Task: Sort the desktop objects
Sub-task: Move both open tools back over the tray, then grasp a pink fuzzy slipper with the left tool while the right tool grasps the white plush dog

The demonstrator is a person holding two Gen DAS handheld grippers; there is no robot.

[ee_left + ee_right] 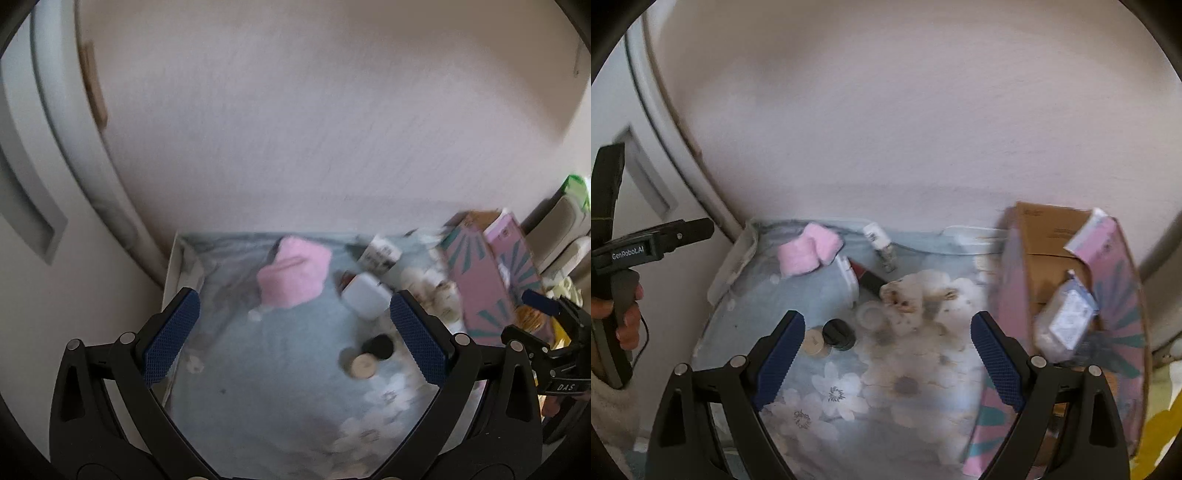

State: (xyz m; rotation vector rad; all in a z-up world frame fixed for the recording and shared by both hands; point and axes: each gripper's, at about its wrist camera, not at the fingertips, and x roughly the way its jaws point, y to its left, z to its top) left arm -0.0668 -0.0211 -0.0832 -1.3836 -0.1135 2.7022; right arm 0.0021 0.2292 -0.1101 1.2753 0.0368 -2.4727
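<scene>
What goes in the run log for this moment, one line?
left gripper: open, empty | right gripper: open, empty | fluffy pink pouch, small black round jar: on floral blue cloth, untouched

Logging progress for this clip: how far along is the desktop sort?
Barely started. A packet already sits in the pink box. Both the left gripper and right gripper are open and empty. The pink pouch, black cap and small bottle lie loose on the cloth.
</scene>
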